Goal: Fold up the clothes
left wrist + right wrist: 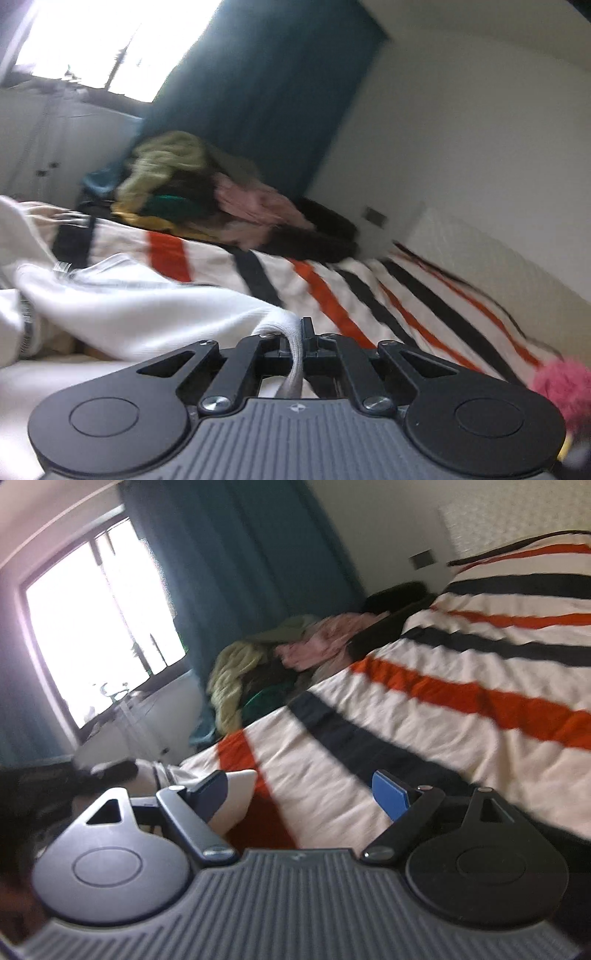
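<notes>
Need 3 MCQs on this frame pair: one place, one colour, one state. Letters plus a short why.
1. Where does the pile of unfolded clothes lie?
A. at the bed's far edge, before the curtain
B. between the right gripper's fingers
C. on the windowsill

2. Which stripe colours does the bedspread have on its white ground?
A. green and yellow
B. orange-red and black
C. pink and blue

3. What state is the left gripper in?
A. open and empty
B. shut on the white garment
C. out of view

Answers:
1 A: both views show the heap at the far edge of the bed, with the teal curtain behind it.
2 B: orange-red and black bands cross the cover.
3 B: the white garment is pinched between its closed fingers, while the right gripper stands open over the bedspread.
</notes>
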Demonstrator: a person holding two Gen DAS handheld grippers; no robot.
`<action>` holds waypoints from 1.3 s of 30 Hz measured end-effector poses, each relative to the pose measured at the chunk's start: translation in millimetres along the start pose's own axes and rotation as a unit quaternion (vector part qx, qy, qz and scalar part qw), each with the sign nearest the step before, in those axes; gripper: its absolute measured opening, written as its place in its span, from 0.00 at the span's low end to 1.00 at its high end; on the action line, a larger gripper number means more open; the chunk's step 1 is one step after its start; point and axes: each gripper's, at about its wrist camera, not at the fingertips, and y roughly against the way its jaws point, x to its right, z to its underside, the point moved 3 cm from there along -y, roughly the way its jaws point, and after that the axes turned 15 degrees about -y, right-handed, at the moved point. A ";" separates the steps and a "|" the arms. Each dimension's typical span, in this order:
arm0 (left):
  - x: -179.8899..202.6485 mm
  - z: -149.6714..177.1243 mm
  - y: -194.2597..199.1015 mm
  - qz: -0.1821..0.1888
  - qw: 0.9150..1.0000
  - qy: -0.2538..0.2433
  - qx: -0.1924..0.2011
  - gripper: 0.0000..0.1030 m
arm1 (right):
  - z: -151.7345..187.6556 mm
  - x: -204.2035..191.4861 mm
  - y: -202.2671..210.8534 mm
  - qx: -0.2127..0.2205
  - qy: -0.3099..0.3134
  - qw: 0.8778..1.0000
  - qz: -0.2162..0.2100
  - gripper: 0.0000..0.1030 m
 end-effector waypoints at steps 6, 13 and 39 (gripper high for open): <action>64.4 69.7 -7.3 0.044 0.993 -0.074 -0.082 0.03 | -28.0 23.2 13.6 0.041 -0.034 0.998 0.016 0.85; 51.1 96.8 22.8 0.025 0.990 -0.035 -0.133 0.57 | -17.8 22.4 2.9 -0.004 -0.041 0.999 -0.009 0.86; -21.9 62.7 200.6 -0.244 0.962 -0.044 -0.119 0.92 | 80.3 -88.4 -18.4 -0.168 0.162 0.964 -0.128 0.70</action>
